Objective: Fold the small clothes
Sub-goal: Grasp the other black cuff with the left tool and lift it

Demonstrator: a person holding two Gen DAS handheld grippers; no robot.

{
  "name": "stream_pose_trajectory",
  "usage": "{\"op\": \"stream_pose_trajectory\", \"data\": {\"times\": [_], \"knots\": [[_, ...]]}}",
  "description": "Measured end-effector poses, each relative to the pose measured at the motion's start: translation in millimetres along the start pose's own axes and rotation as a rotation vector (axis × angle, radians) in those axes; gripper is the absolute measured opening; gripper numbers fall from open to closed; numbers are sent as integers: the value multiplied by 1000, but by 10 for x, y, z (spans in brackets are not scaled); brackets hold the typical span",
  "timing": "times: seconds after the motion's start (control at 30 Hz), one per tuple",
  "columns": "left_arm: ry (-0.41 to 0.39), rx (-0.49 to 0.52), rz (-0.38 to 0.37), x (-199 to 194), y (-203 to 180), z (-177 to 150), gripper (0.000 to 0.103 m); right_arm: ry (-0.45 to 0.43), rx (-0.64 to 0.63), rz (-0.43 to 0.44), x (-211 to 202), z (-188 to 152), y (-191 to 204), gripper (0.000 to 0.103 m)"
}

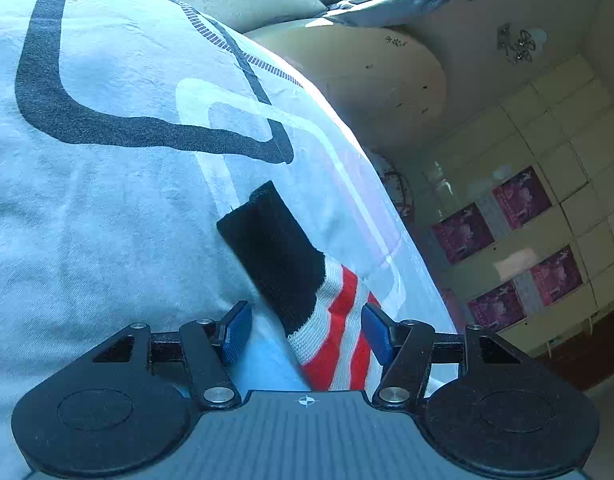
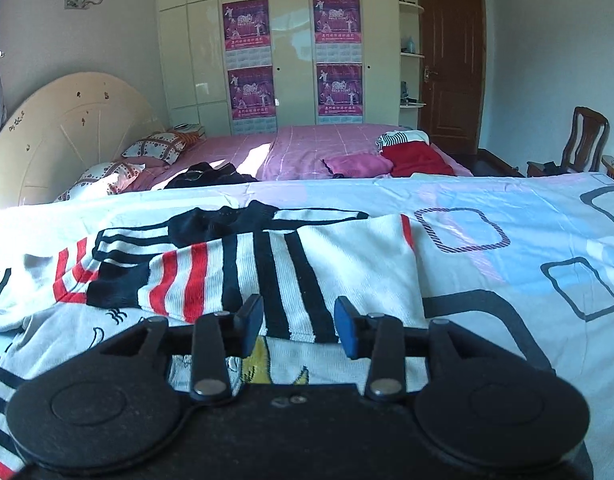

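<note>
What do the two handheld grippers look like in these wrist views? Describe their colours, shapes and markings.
Both look alike. The left gripper and right gripper have matte black bodies with two round discs, black link arms with silver rivets, and blue ribbed pads. A small white crosshair mark sits on the left one's ribbed grey base.

You face a cream wardrobe at twelve o'clock, brown door at one, pink bed, sunlit headboard at ten.
</note>
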State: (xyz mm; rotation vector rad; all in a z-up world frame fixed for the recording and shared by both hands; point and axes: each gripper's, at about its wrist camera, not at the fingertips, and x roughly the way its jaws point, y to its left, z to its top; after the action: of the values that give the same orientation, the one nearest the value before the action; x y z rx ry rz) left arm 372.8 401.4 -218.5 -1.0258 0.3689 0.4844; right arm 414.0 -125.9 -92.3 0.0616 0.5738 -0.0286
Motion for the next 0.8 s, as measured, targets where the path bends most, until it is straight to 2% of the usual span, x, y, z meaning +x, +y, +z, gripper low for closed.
{"op": "stream_pose_trajectory", "data": {"times": [0.1, 0.2, 0.23, 0.27, 0.3, 0.33, 0.37, 0.4, 0.43, 0.5, 0.57, 0.63, 0.73, 0.8], "knots": [[-9, -23, -31, 124, 25, 99, 61, -6, 74, -67, 81, 33, -92, 39], [-17, 13, -51, 196, 4, 118, 60, -3, 125, -165, 189, 55, -237, 39], [-22, 32, -51, 203, -4, 107, 57, 3, 140, -189, 224, 65, -293, 39], [-25, 53, -36, 228, -14, 99, 44, 7, 153, -203, 245, 75, -341, 39], [-33, 67, -19, 224, 1, 94, 36, 7, 162, -212, 248, 84, -378, 39], [-41, 58, -3, 240, 52, 102, 16, 4, 171, -217, 241, 79, -422, 39], [-43, 30, 0, 263, 112, 111, 11, 0, 177, -218, 226, 76, -449, 39], [-48, -12, -23, 265, 161, 124, 10, 0, 177, -219, 216, 72, -470, 40], [-49, -1, -19, 262, 118, 131, 8, 2, 174, -220, 204, 56, -484, 40], [-67, 67, -24, 205, -75, 121, 7, 5, 167, -219, 182, 38, -515, 40], [-83, 123, -82, 99, -366, 73, 7, 4, 156, -217, 165, 26, -538, 40], [-102, 222, -133, -14, -755, -34, 7, 1, 154, -211, 149, 14, -573, 40], [-105, 421, -175, -91, -1450, -327, 7, -2, 160, -200, 148, 20, -625, 40], [-78, 559, -208, -96, -1861, -653, 7, -4, 161, -192, 137, 22, -659, 40]]}}
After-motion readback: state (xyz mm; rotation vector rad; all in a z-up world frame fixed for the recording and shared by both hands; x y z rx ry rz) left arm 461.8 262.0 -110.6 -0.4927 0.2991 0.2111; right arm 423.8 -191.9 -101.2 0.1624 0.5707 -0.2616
